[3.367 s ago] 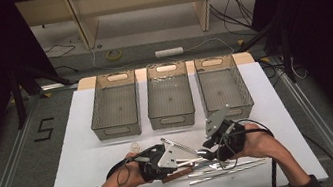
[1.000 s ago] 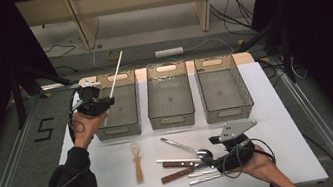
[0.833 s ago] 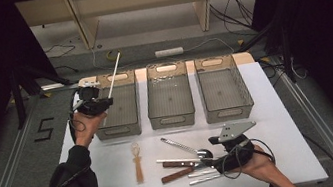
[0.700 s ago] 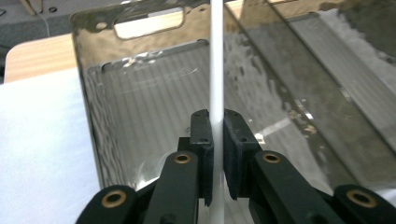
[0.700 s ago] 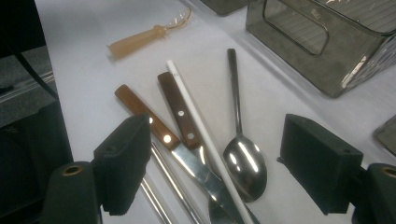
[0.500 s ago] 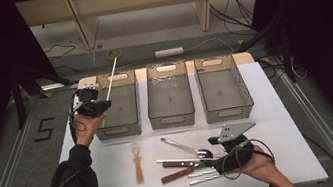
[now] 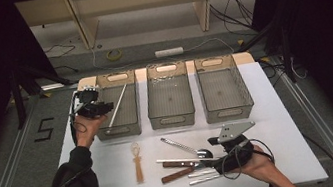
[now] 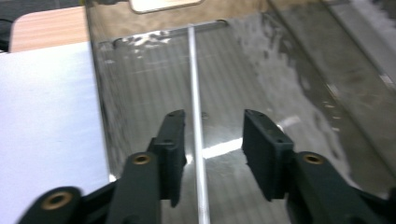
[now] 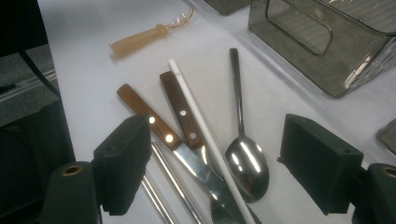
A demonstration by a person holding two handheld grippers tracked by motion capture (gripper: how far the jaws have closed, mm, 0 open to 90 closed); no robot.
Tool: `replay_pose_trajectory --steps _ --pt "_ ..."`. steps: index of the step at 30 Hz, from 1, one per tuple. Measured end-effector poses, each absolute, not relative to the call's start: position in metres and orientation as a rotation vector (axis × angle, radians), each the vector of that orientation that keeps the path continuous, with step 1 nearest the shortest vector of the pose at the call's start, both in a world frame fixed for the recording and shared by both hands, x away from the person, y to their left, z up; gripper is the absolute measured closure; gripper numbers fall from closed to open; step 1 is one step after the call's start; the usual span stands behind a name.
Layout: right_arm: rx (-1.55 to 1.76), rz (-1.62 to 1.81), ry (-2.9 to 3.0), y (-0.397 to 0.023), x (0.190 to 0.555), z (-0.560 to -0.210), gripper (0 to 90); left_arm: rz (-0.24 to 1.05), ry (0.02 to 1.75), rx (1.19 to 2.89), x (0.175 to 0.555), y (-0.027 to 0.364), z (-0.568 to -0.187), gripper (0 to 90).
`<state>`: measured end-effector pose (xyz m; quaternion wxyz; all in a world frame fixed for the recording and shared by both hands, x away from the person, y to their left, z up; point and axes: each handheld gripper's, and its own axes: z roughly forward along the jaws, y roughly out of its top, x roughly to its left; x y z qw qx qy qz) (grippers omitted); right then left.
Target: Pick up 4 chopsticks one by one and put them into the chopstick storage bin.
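Three bins (one spoon).

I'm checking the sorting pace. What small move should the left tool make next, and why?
Probably lift the left tool back out of the left bin. Its jaws have just been opening and stand clear of the white stick, which lies in the bin; more cutlery, like the spoon, waits on the table.

My left bin is smoky translucent plastic, glossy, with glare on its ribbed floor. The white stick in it looks smooth and matt. On the desk's matt white top, the spoon is polished metal and the knife handles are varnished wood with brass-coloured rivets.
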<state>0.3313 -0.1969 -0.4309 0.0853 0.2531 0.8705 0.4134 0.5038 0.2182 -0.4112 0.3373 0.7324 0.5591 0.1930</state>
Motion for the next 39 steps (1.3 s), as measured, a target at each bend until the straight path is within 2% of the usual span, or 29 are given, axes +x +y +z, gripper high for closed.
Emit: replay_pose_trajectory --steps 1,3,8,17,22,39 --pt "0.755 1.233 2.596 -0.197 0.331 -0.431 25.8 0.492 1.441 1.898 0.501 0.217 -0.410 53.3" --pt "0.758 1.223 2.599 -0.197 0.332 -0.431 26.0 0.468 1.392 1.908 0.494 0.216 -0.408 46.7" --pt "0.754 1.192 2.616 -0.197 0.335 -0.429 29.0 0.426 1.300 1.906 0.473 0.212 -0.402 36.6" --pt "0.698 1.029 2.693 -0.194 0.344 -0.426 38.5 0.382 1.133 1.955 0.431 0.196 -0.399 26.7" --pt "0.687 0.925 2.744 -0.190 0.348 -0.432 44.8 0.383 1.063 1.994 0.411 0.184 -0.403 23.6" --pt "0.672 0.638 2.920 -0.184 0.364 -0.447 67.4 0.370 0.932 1.912 0.363 0.171 -0.417 20.1"
